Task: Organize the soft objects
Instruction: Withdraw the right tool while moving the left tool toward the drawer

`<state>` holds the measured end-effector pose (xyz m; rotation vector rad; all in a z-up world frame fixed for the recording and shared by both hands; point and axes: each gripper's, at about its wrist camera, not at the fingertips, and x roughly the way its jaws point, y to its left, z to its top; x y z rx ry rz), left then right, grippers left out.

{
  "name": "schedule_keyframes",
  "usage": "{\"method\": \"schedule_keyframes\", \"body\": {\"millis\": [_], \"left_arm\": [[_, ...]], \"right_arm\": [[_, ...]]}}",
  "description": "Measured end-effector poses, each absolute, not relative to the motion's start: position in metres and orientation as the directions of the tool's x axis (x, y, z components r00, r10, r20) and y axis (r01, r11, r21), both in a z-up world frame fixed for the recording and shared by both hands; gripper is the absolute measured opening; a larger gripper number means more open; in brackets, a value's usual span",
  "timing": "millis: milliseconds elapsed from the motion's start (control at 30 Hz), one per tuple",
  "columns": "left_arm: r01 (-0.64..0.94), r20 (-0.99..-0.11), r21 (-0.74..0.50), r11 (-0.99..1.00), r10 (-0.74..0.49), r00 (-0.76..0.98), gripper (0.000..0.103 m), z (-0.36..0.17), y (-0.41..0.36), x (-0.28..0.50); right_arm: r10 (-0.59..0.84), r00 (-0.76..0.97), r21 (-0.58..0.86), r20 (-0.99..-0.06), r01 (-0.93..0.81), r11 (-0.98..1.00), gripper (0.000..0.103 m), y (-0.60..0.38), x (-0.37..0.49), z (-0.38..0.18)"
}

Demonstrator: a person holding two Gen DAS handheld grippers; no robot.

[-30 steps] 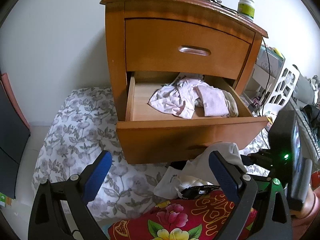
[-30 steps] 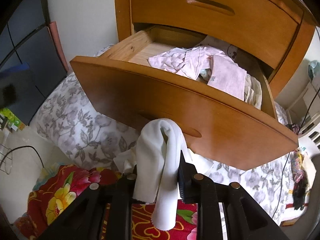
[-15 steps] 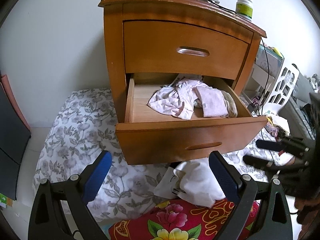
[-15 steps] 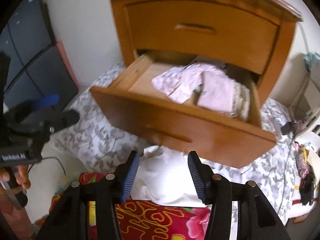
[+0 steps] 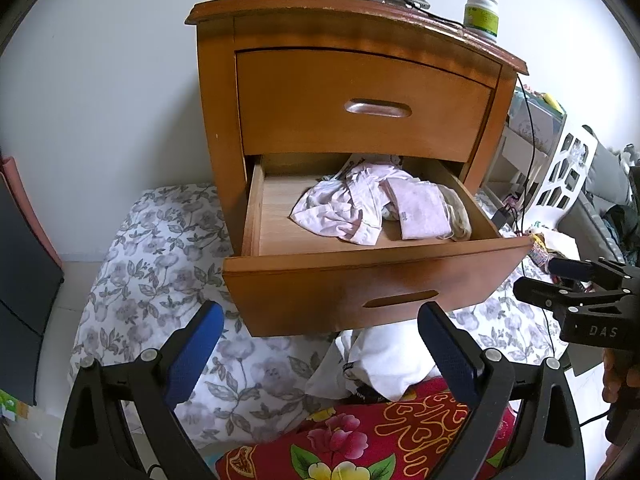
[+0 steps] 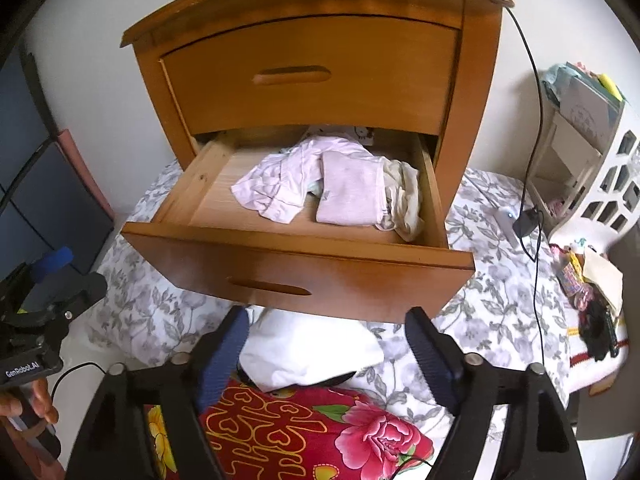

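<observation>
A wooden nightstand (image 5: 360,92) with two curved-front drawers fills the centre; the lower drawer (image 6: 304,276) stands pulled out, holding a crumpled pink garment (image 6: 280,184), one folded pink cloth (image 6: 350,188) and a cream cloth (image 6: 408,200). Below lies a grey floral sheet (image 5: 160,272), a red flowered blanket (image 6: 304,436) and a soft white cloth (image 6: 304,352). The right gripper (image 6: 328,354) has just been opening, spread and empty above that white cloth. The left gripper (image 5: 320,356) is spread, empty.
</observation>
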<state>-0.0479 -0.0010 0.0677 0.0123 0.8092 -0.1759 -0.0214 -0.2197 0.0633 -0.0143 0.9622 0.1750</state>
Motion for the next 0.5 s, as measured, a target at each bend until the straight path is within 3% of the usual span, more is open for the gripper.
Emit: {"method": "schedule_keyframes", "body": {"millis": [233, 500], "left_arm": [[0.157, -0.732, -0.052, 0.986, -0.145, 0.666, 0.098, 0.063, -0.002, -0.044], [0.147, -0.742, -0.05, 0.988, -0.135, 0.656, 0.098, 0.059, -0.004, -0.038]], "right_arm": [[0.126, 0.554, 0.069, -0.823, -0.123, 0.99, 0.102, -0.225, -0.02, 0.055], [0.12, 0.55, 0.078, -0.827, -0.098, 0.992, 0.103, -0.232, -0.017, 0.049]]}}
